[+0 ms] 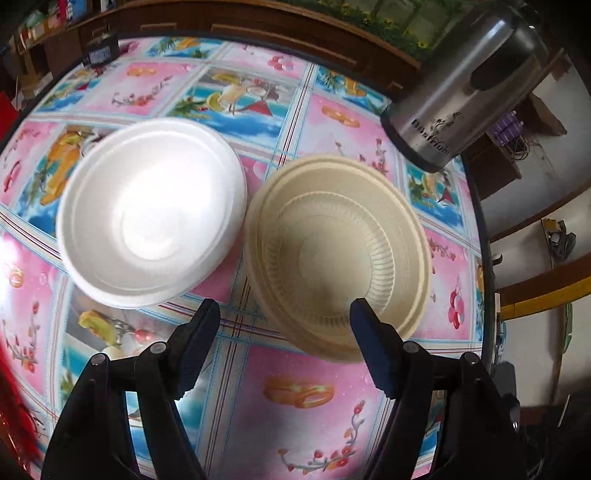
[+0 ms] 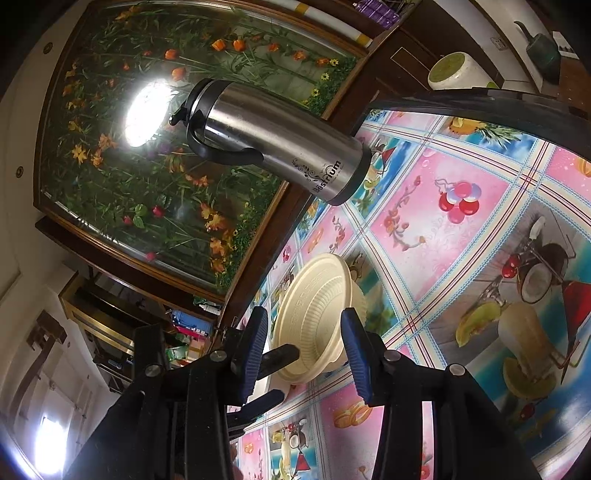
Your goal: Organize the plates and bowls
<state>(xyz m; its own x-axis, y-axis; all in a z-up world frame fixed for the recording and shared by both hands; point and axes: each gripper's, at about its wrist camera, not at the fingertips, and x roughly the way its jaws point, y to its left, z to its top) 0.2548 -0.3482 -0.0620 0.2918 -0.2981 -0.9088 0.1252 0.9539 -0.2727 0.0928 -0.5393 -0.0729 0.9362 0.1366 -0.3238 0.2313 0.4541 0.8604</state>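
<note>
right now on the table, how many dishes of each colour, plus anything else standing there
white dishes: 1, the white bowl
cream dishes: 1 stack showing, the cream bowl stack; its layer count is unclear
steel flasks: 1, the steel flask
total: 3 things on the tablecloth

Home dining room, fruit-print oilcloth table (image 1: 295,398), steel thermos (image 2: 273,142), framed flower picture (image 2: 147,147), wooden cabinets (image 1: 258,29)
</note>
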